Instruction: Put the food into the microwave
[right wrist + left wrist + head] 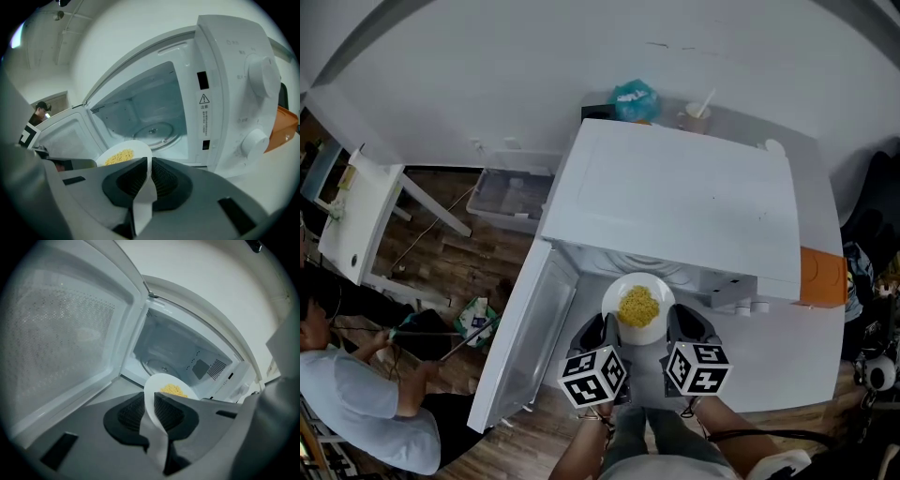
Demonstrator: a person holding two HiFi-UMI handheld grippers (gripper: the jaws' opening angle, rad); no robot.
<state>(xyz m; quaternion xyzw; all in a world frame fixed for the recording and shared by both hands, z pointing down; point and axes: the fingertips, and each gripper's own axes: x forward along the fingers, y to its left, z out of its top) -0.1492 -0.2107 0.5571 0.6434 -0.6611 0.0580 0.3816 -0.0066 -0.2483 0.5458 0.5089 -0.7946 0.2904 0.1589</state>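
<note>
1. The microwave stands on a white worktop. Its door is swung wide to the left, so the cavity is open to the front and nothing bars the way in.
2. A white plate carrying a small heap of yellow food is held level just in front of the opening. Keeping it level probably stops the loose food from sliding off.
3. The left gripper and the right gripper hold the plate from opposite sides of its near edge. A grip on both sides likely keeps the plate from tipping.
4. In the left gripper view, the jaws are closed on the plate's rim, which runs up between the two ribbed pads. The food sits just beyond them.
5. In the right gripper view, the jaws are likewise clamped on the rim, with the food to their left.
6. The glass turntable lies bare inside, straight ahead of the plate, which has not yet entered the cavity.
</note>
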